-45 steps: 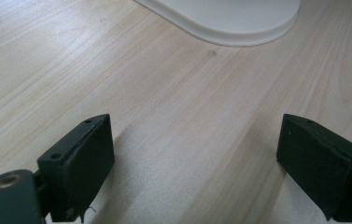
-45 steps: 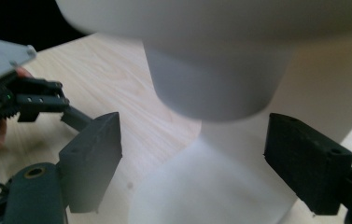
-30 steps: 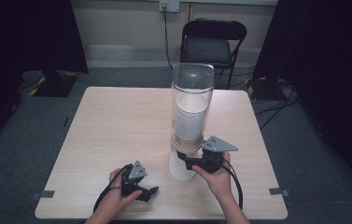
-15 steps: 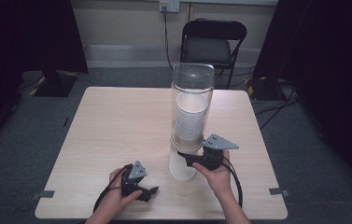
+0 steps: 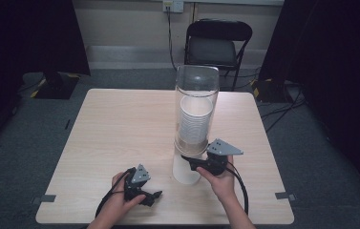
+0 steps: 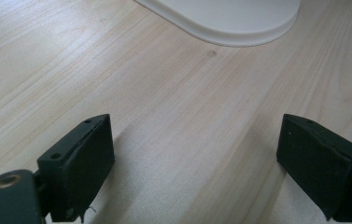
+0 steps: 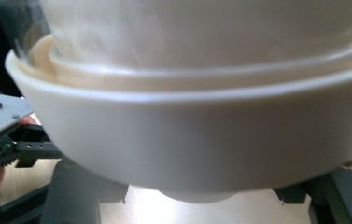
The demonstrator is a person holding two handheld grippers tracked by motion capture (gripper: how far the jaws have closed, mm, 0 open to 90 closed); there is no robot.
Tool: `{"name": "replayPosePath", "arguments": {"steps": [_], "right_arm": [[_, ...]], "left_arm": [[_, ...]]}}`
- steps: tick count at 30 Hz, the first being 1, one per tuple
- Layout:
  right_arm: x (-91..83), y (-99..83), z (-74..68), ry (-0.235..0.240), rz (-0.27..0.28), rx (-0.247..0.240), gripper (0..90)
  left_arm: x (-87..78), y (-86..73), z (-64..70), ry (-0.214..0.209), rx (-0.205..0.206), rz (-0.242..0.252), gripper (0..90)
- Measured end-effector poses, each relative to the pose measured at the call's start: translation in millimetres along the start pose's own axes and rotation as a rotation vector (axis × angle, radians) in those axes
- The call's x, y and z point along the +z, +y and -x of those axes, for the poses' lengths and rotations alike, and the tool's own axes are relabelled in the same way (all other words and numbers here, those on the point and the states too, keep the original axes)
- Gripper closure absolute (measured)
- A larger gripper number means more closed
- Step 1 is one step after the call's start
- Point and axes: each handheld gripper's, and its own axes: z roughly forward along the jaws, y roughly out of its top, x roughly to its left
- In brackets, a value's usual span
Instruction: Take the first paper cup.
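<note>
Right tool (image 5: 190, 161) slightly higher (dispenser (image 5: 194, 124) unmoved)

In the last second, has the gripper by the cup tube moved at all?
No. The right gripper stays at the base of the clear cup dispenser, same spot against the table edge.

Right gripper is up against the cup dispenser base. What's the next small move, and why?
Probably close the right gripper on the white cup under the clear tube and ease it downward. In the right gripper view that cup's rim spans the frame with a jaw low on either side, apparently not yet clamped. The left gripper rests open on the table, apart from the cup.
</note>
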Motion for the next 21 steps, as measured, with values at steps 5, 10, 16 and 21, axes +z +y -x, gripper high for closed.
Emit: {"name": "replayPosePath", "arguments": {"steps": [5,10,16,21], "right_arm": [[0.9,-2.5,-1.5,-0.030,-0.004,-0.033,35.3],[2.0,-7.9,-1.3,-0.030,0.026,-0.032,35.9],[4.1,-11.6,-2.0,-0.049,0.010,-0.050,36.1],[4.2,-14.8,-2.3,-0.050,0.023,-0.035,36.3]], "left_arm": [[0.0,0.0,0.0,0.001,0.000,0.001,10.6],[0.0,0.0,0.0,0.000,0.000,0.000,10.6],[0.0,0.0,0.0,0.001,0.000,0.000,10.6],[0.0,0.0,0.0,0.000,0.000,0.001,10.6]]}}
